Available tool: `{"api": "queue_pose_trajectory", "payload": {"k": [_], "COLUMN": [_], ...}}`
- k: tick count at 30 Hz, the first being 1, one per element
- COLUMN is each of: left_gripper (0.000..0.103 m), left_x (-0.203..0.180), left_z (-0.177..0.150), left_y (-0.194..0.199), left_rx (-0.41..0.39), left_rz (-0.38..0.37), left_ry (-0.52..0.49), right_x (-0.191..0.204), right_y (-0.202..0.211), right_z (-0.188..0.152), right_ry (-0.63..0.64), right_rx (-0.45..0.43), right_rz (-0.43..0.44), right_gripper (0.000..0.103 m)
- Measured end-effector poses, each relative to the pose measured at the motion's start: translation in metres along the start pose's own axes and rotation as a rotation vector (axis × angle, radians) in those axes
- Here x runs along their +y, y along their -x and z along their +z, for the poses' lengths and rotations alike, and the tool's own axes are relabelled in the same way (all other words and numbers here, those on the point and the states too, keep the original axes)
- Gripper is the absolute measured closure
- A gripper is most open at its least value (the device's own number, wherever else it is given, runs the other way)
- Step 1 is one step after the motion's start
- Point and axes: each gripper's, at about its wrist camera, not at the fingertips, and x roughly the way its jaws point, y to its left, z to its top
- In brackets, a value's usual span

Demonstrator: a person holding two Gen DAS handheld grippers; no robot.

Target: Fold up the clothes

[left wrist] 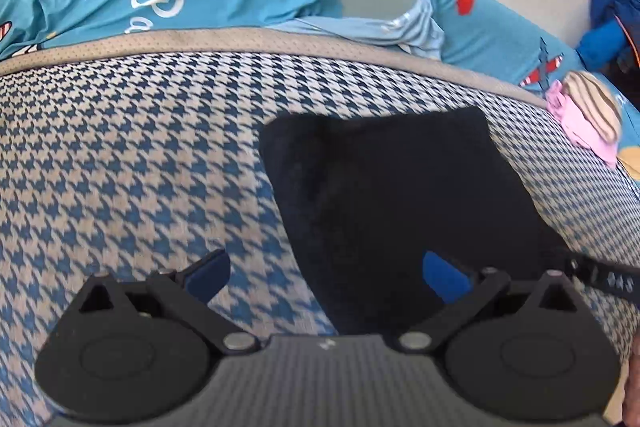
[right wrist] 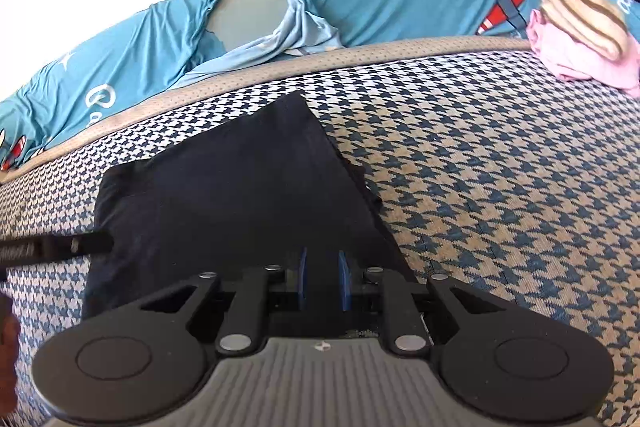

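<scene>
Left wrist view: the dark garment (left wrist: 396,203) is lying flat on the houndstooth mat (left wrist: 132,155), running lengthwise away from the camera. The left gripper (left wrist: 326,273) is hovering wide apart, angled down.

Right wrist view: the garment (right wrist: 240,203) is pointing a corner toward the mat's (right wrist: 500,163) far edge. The right gripper (right wrist: 323,279) is tilting down over its near edge, jaws narrow; whether they pinch cloth is unclear.

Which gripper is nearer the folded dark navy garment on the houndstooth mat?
Right. The right gripper sits directly over the folded dark navy garment's near edge, blue pads close together. The left gripper is wide open beside the garment's left edge, mostly over the houndstooth mat.

Dark folded garment (right wrist: 240,211)'s near edge hidden behind right hand-held gripper (right wrist: 323,281).
</scene>
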Motion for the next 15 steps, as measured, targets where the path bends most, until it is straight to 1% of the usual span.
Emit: {"api": "queue_pose_trajectory", "payload": {"k": [4, 8, 15], "left_gripper": [0.0, 0.0, 0.0], "left_x": [-0.003, -0.004, -0.004], "left_z": [-0.016, -0.031, -0.046], "left_y": [0.001, -0.002, 0.008], "left_rx": [0.022, 0.041, 0.03], "left_rz": [-0.02, 0.023, 0.04], "left_ry": [-0.009, -0.037, -0.079], "right_x": [-0.004, -0.005, -0.004], "right_y": [-0.001, -0.005, -0.012], "right_z": [-0.002, -0.004, -0.007], "right_ry": [-0.028, -0.04, -0.054], "right_rx": [0.009, 0.029, 0.056], "right_rz": [-0.015, -0.018, -0.025], "right_gripper": [0.087, 0.086, 0.086]}}
